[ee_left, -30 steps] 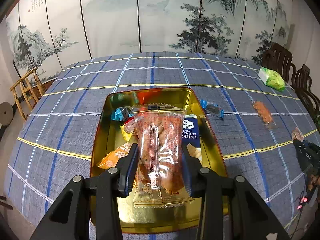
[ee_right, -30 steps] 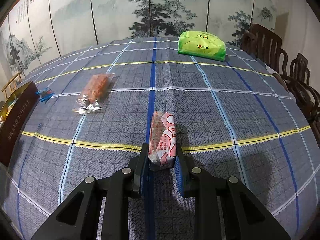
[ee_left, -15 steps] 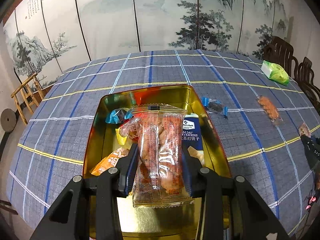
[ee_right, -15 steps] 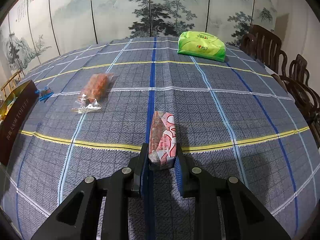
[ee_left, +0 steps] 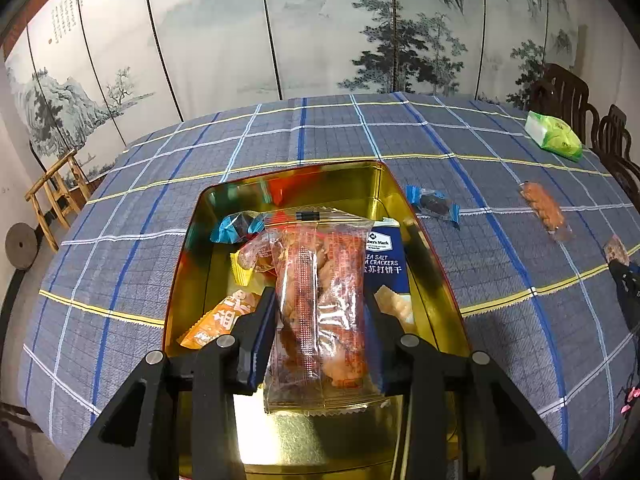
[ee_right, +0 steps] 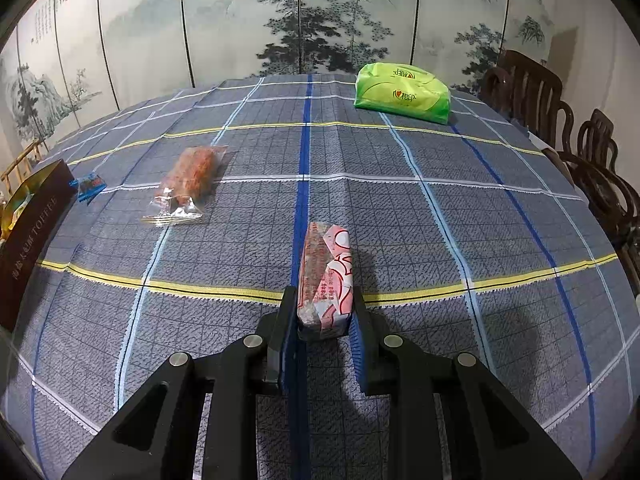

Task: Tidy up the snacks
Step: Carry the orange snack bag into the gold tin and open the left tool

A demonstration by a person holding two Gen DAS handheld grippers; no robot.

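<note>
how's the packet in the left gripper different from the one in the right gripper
The clear red-printed packet in the left gripper is wide and see-through, showing orange-brown pieces; the pink-and-white packet in the right gripper is a narrow block with an opaque printed wrapper. The clear packet hangs over the open gold tin; the pink one is over bare tablecloth, away from the tin. Both are sealed snacks clamped between gripper pads.

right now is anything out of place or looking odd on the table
Nothing looks damaged or spilled. Two snacks lie loose on the cloth outside the gold tin: a blue-wrapped candy beside it and a clear orange packet farther off. A green tissue pack sits at the far edge.
</note>
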